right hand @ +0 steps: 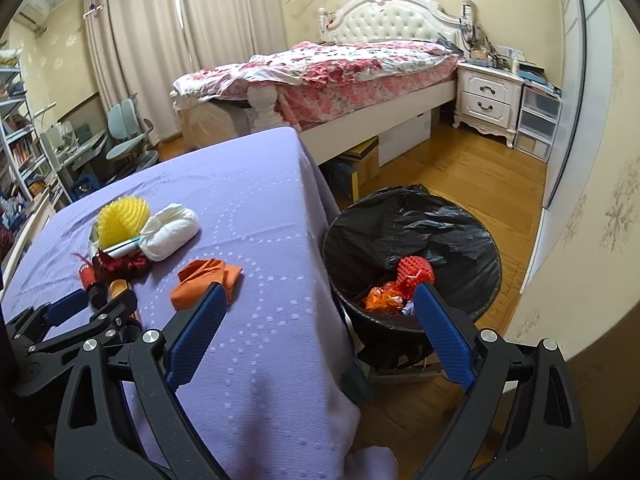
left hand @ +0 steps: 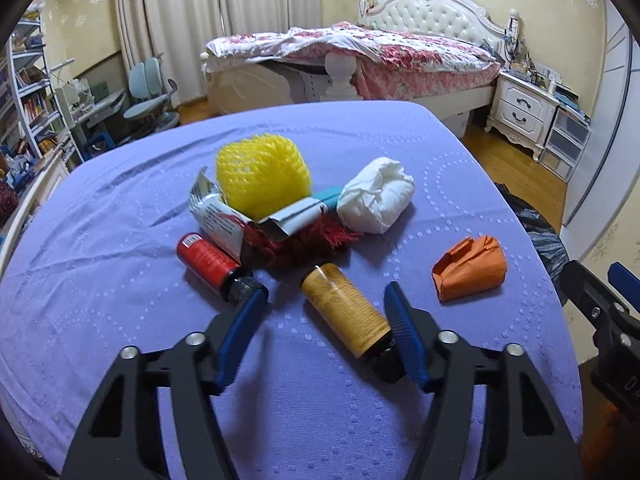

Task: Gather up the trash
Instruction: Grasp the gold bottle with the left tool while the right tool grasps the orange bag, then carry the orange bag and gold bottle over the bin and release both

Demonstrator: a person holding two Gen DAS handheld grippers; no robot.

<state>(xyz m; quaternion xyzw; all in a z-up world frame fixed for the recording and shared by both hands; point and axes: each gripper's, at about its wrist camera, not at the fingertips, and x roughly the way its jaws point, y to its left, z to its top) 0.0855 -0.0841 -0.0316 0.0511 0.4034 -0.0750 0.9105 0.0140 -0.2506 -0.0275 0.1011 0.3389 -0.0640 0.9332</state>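
Note:
Trash lies on the purple-clothed table point(left hand: 120, 320): a yellow foam net point(left hand: 262, 176), a white tissue wad point(left hand: 376, 196), crumpled orange paper point(left hand: 470, 268), a red bottle point(left hand: 212, 264), red yarn point(left hand: 304, 240), a torn wrapper point(left hand: 216, 216) and an amber bottle point(left hand: 344, 308) lying on its side. My left gripper point(left hand: 324, 290) straddles the amber bottle; its right pad is close to the cap end and its left pad stands clear, so it is open. My right gripper point(right hand: 320, 290) hangs open and empty over the table's right edge, beside the black-lined bin point(right hand: 494, 256).
The bin stands on the wooden floor right of the table and holds a red foam net point(right hand: 414, 272) and orange scraps. A bed point(right hand: 360, 68) and nightstand point(right hand: 486, 96) are behind. Shelves and a desk chair point(left hand: 150, 96) stand far left.

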